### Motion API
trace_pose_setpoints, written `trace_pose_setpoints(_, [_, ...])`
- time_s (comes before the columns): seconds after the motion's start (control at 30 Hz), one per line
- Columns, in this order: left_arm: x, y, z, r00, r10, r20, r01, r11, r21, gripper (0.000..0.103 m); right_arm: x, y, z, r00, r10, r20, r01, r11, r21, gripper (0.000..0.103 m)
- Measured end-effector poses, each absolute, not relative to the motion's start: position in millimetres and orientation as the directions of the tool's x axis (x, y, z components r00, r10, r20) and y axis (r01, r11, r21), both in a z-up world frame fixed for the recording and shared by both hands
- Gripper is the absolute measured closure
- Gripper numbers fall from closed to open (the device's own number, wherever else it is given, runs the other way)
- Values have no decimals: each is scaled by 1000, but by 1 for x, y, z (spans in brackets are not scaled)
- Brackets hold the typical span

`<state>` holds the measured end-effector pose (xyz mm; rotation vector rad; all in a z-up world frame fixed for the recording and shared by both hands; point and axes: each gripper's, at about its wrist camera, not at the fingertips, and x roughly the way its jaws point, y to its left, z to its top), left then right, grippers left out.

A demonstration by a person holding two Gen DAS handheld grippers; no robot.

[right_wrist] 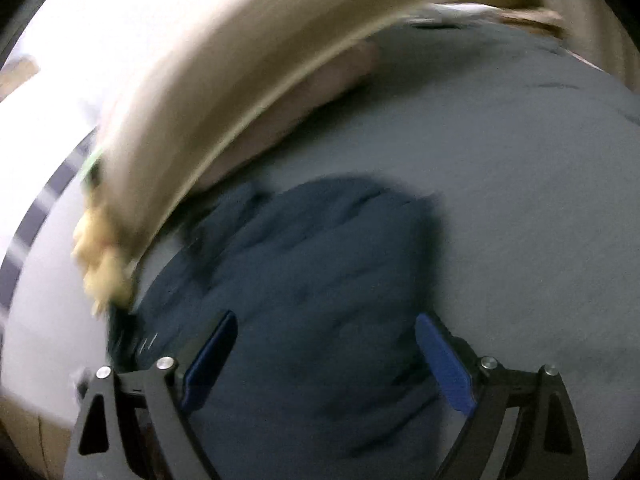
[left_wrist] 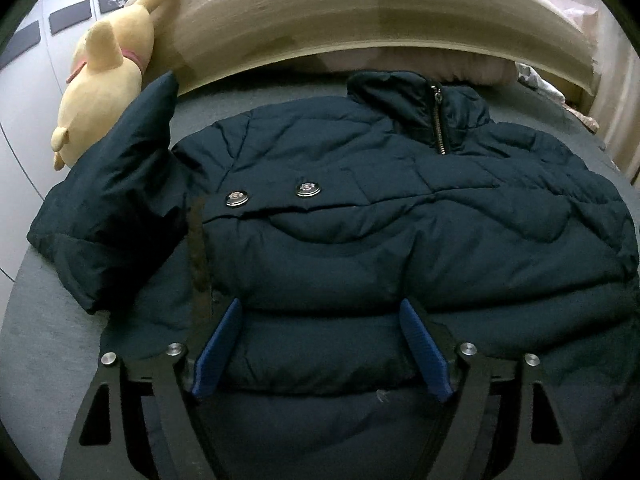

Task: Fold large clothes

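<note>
A dark navy puffer jacket (left_wrist: 360, 208) lies front-up on the grey bed, its zipped collar (left_wrist: 436, 120) toward the headboard. One sleeve (left_wrist: 112, 208) sticks out to the left. Two metal snaps (left_wrist: 307, 189) show on the chest. My left gripper (left_wrist: 320, 306) stands wide over the jacket's lower edge; a puffy fold of the hem lies between its blue pads (left_wrist: 218, 356), not squeezed. In the blurred right wrist view, the jacket (right_wrist: 312, 248) appears as a dark mound. My right gripper (right_wrist: 326, 317) hangs over it, open, nothing pinched.
A yellow plush toy (left_wrist: 100, 92) leans against the wooden headboard (left_wrist: 360, 12) at the bed's far left. A pink pillow (left_wrist: 440, 68) lies behind the collar. Grey bedsheet (right_wrist: 520, 160) spreads to the right of the jacket. White wardrobe doors (left_wrist: 24, 80) stand at the left.
</note>
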<state>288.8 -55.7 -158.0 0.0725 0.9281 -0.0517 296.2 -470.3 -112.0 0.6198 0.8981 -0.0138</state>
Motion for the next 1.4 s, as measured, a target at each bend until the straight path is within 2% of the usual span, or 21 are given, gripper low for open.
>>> trace_pose_setpoints(0.17, [289,-56,-162,611,-18,-791,76,996,36,20,332,-505,-146,597,276,-754,371,738,563,11])
trace_pose_setpoints(0.23, [289,-56,-162,612,-20,-790,76,997,34,20,344,-496,-147,581,266,-769,341,779,526,33])
trace_pose_setpoints(0.27, [289,-56,-162,613,-19,-790,76,996,35,20,350,-491,-148,562,255,-787,322,809,492,57])
trace_pose_setpoints(0.3, [289,-57,-162,613,-18,-790,76,996,37,20,354,-487,-148,549,225,-805,320,833,452,60])
trace_pose_setpoints(0.37, [290,-57,-162,612,-17,-790,76,996,38,19,361,-475,-144,523,120,-844,324,888,327,60])
trace_pose_setpoints(0.43, [290,-57,-162,611,-16,-791,76,996,39,19,357,-464,-133,533,1,-846,323,924,205,36])
trace_pose_setpoints(0.47, [290,-57,-162,611,-16,-791,76,996,38,19,352,-456,-124,550,-48,-834,318,935,156,18])
trace_pose_setpoints(0.53, [290,-57,-162,611,-17,-791,75,996,37,19,334,-440,-105,603,-78,-794,286,950,125,17])
trace_pose_setpoints(0.73, [291,-58,-159,603,-9,-798,74,996,45,19,287,-370,-84,653,74,-754,85,982,170,17])
trace_pose_setpoints(0.83, [290,-55,-152,584,-17,-812,71,997,30,19,281,-344,-104,610,106,-785,52,984,173,17])
trace_pose_setpoints(0.9, [288,-52,-148,577,-21,-816,67,998,22,19,292,-335,-133,521,79,-850,68,989,133,17])
trace_pose_setpoints(0.97, [283,-47,-141,572,-28,-820,68,998,13,19,294,-333,-147,489,46,-871,89,991,103,17])
trace_pose_setpoints(1.13, [272,-25,-120,598,-21,-801,57,998,16,19,267,-331,-113,586,39,-809,100,988,120,17])
trace_pose_setpoints(1.3, [256,25,-99,627,-61,-777,14,998,-67,19,214,-321,-86,697,51,-715,65,989,135,16])
trace_pose_setpoints(1.4, [246,77,-85,648,-92,-756,-35,988,-150,19,179,-320,-85,741,24,-671,51,994,92,16])
